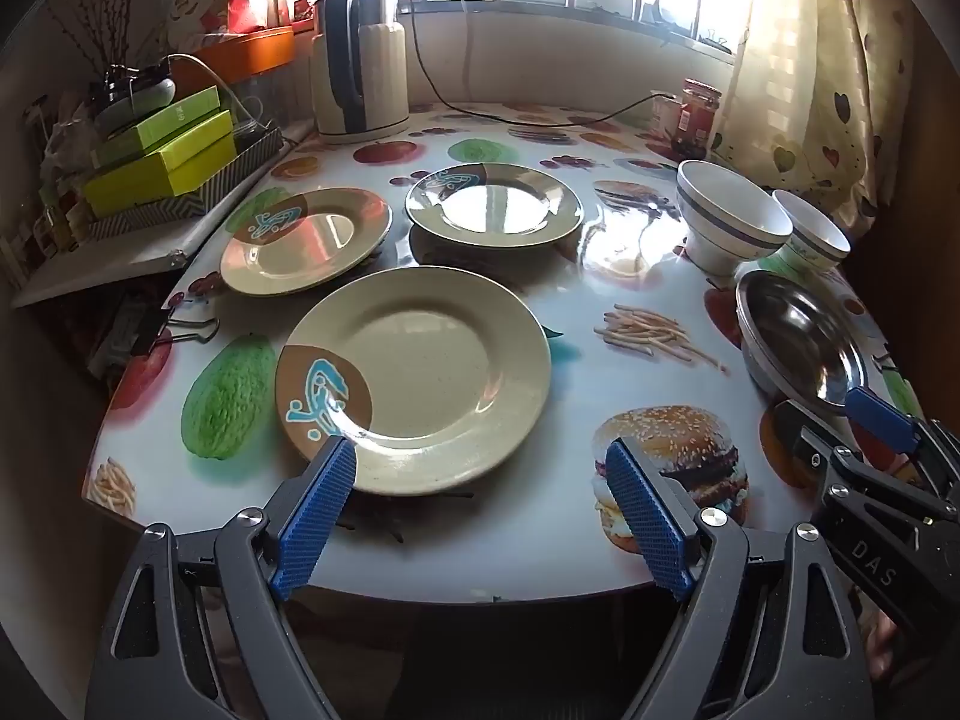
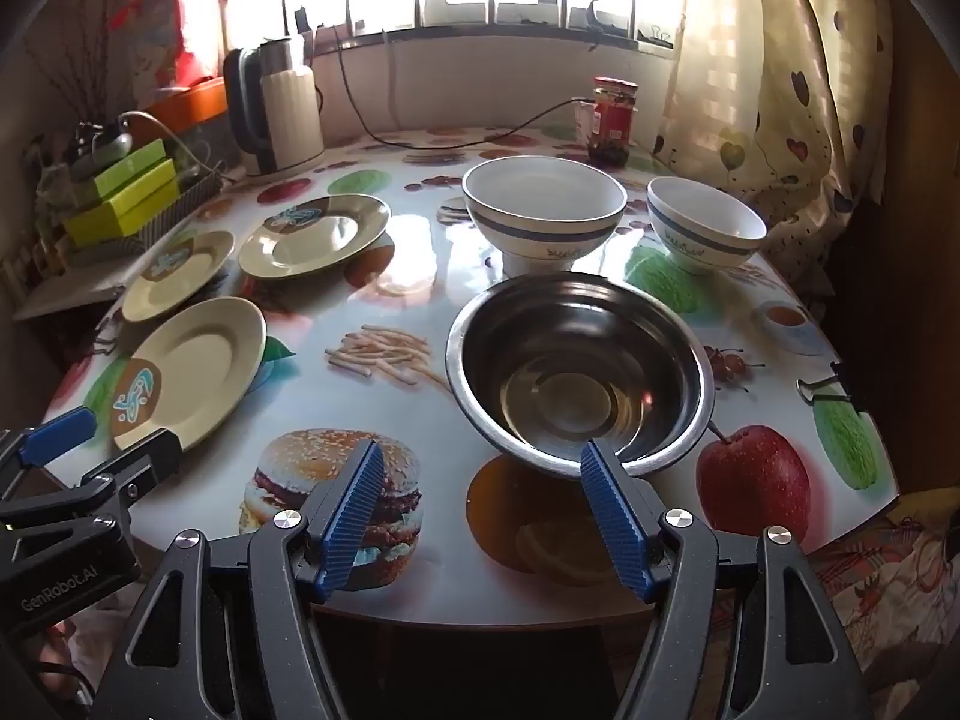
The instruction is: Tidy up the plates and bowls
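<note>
left gripper (image 1: pixel 480 462) wide open at near plate (image 1: pixel 414 378) rim, right gripper (image 2: pixel 483 465) open, empty, at steel bowl (image 2: pixel 579 372) rim

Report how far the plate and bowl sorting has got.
Done: nothing is stacked. Three plates, the nearest one included, lie apart, and so do the steel bowl and two white bowls.
In hand: nothing. The left tongs stand open at the nearest plate's rim, the right tongs open by the steel bowl.
Left: all the stacking.
</note>
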Motion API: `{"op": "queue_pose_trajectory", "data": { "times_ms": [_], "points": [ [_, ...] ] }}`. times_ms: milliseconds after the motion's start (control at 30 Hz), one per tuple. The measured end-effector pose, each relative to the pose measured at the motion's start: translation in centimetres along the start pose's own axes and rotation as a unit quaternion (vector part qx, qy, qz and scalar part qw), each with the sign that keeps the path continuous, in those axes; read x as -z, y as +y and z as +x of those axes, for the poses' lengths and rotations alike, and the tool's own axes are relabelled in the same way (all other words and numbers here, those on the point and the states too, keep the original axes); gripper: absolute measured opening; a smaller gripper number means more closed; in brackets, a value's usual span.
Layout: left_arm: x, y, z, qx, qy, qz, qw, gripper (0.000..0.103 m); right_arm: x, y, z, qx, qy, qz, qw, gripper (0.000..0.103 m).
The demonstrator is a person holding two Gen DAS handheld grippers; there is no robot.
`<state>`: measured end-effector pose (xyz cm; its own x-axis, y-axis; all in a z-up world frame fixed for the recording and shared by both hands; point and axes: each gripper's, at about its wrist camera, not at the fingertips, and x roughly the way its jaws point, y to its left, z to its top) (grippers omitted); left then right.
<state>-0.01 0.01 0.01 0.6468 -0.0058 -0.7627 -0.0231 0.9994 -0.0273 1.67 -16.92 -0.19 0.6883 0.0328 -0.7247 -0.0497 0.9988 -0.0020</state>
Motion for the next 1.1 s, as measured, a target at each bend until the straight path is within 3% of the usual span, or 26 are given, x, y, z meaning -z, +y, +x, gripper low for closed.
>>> {"op": "queue_pose_trajectory", "data": {
  "times_ms": [600,1100],
  "points": [
    [-0.4,0.4,-0.3,-0.003,-0.006,-0.003,1.0000,0.086,-0.6,0.8,-0.6,-0.046,-0.033,-0.011,0.998,0.069],
    [-0.5,0.4,-0.7,-0.011,-0.018,0.005,0.9998,0.086,-0.8,1.1,-0.9,-0.047,-0.042,-0.010,0.998,0.069]
  ]
}}
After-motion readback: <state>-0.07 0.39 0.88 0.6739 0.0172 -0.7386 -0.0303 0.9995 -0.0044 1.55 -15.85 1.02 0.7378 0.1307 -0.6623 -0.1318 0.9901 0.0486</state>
